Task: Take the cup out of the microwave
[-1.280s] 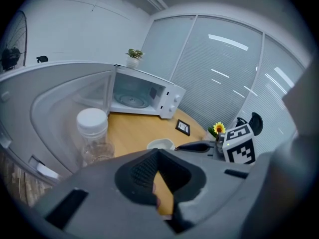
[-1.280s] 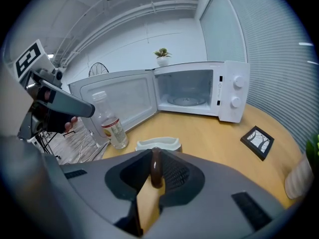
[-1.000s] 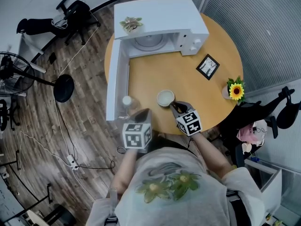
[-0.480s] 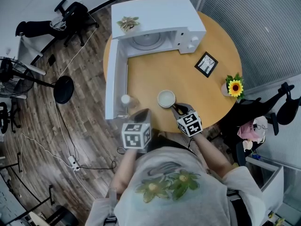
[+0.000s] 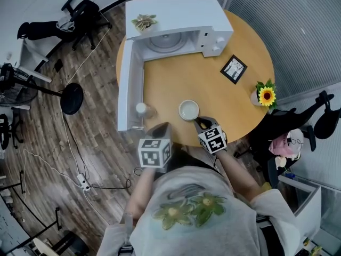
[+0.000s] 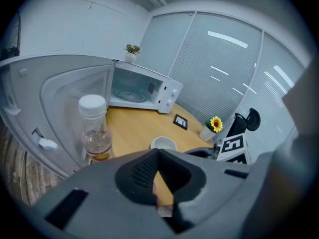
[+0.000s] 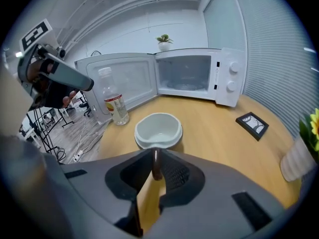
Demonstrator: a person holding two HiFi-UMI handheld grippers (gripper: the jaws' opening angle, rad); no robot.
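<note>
Grey plastic jaws of our left gripper (image 6: 158,152) are pressing together with nothing between them, and we are holding it over the near edge of the round wooden table (image 5: 213,95). At its three o'clock, our right gripper (image 7: 155,153) is pinching the white cup (image 7: 158,128) by its thin dark handle (image 7: 156,167), its jaws having just been closing a little tighter on it. The cup is sitting outside the microwave (image 5: 181,15), low over the near part of the table; we cannot tell whether its base is touching the wood. At the cup's nine o'clock a clear bottle (image 5: 141,110) is standing upright beside the open microwave door (image 5: 123,89). Toward two o'clock a small black picture frame (image 5: 234,70) is resting, and at three o'clock a sunflower pot (image 5: 265,96) is standing. At twelve o'clock, well apart, the microwave is standing with its cavity open, a small plant (image 5: 143,21) sitting on its top.
</note>
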